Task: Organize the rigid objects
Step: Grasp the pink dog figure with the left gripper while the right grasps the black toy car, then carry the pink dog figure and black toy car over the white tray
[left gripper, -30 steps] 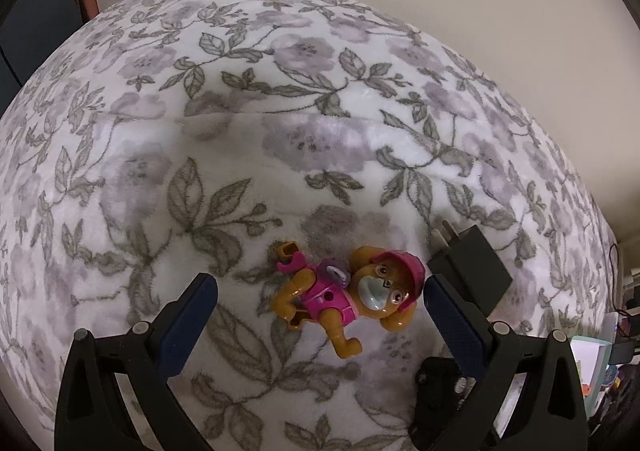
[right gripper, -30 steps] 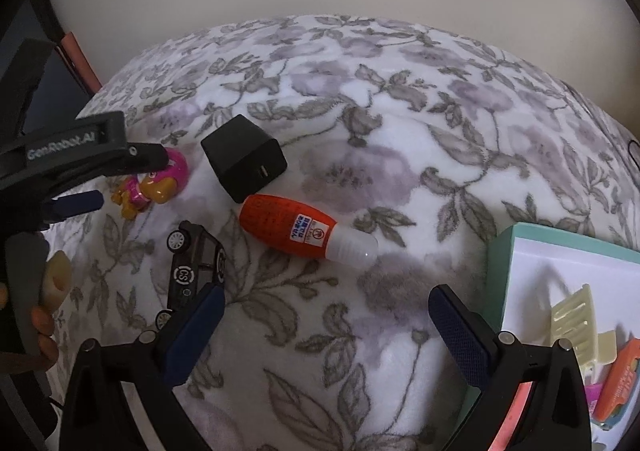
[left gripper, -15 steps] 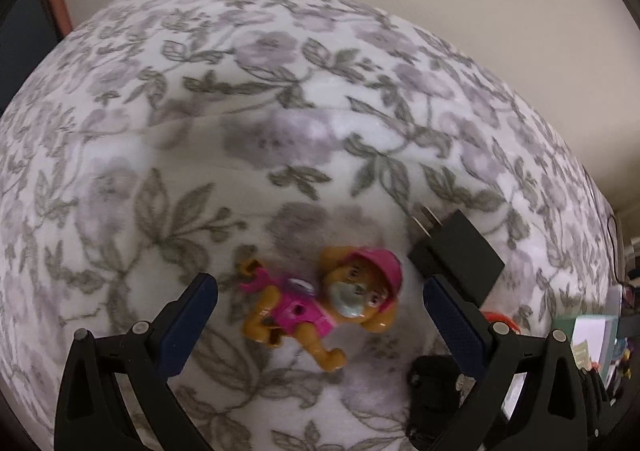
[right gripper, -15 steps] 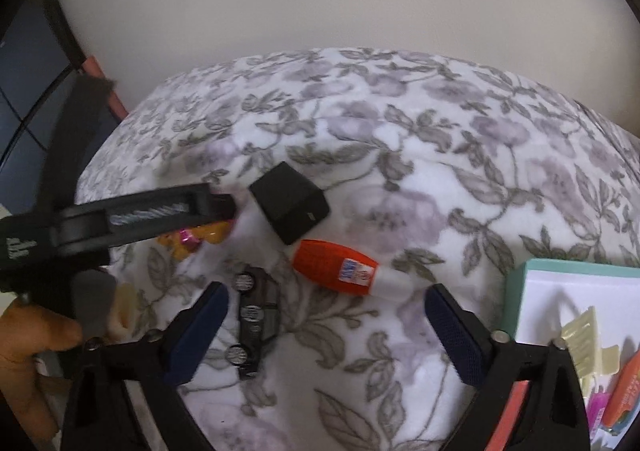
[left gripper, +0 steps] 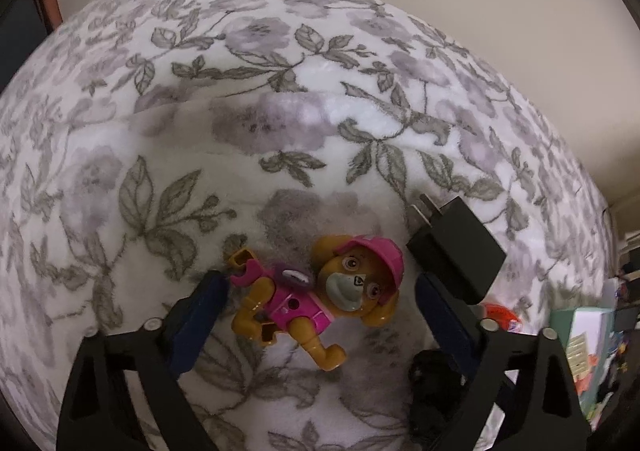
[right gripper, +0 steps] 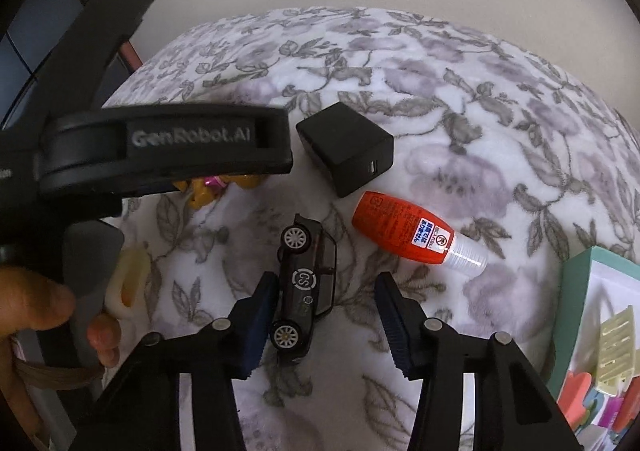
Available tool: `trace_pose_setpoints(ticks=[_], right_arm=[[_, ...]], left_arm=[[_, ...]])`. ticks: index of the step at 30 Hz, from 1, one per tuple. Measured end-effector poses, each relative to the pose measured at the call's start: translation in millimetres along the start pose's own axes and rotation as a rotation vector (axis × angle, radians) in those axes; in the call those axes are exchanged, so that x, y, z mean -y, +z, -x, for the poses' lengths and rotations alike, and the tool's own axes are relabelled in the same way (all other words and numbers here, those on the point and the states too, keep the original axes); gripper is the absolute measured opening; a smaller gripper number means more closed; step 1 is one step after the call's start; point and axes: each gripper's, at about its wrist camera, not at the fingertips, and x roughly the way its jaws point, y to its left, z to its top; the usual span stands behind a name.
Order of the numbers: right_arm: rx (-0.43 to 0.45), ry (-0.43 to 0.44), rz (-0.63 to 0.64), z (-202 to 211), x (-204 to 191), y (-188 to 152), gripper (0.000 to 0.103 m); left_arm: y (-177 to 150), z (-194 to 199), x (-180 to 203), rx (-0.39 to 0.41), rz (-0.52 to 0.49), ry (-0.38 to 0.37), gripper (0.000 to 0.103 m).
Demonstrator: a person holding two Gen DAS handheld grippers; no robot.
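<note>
Both wrist views close, downward — sharing charger (left gripper: 456, 247).

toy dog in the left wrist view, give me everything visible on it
The toy dog is glossy hard plastic, tan-orange, with a pink cap, pink vest and pale muzzle. It lies on its back, face up, on the floral blanket, head toward the black charger. It sits between the open fingers of the left hand-held gripper; one pad is close to a paw, contact unclear.

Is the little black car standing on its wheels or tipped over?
Tipped over. The toy car lies on its side on the flowery blanket: two wheels face up at the camera, not down.
</note>
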Motion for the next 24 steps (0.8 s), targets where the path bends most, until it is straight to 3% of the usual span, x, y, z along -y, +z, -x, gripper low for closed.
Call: trace_pose_setpoints(ticks=[2,8,15,24], right_arm=[[-0.001,0.001,0.001,0.2,0.1,-0.9,0.048],[-0.009,0.029,-0.015,4.5,4.1,-1.9,0.031],[-0.014,0.073,-0.057,11.1,14.7,-5.1,0.030],[0.072,0.128,-0.163,42.2,41.2,-0.8,0.030]], left_arm=[[-1.2,2.1,1.9,0.008,-0.021,0.032,0.080],[-0.7,3.0,0.2,0.011,-0.006,0.016,0.080],[-4.1,10.0,-8.8,0.003,0.054,0.002,0.080],[-5.8,35.0,-2.8,0.049,0.083,-0.033,0.080]])
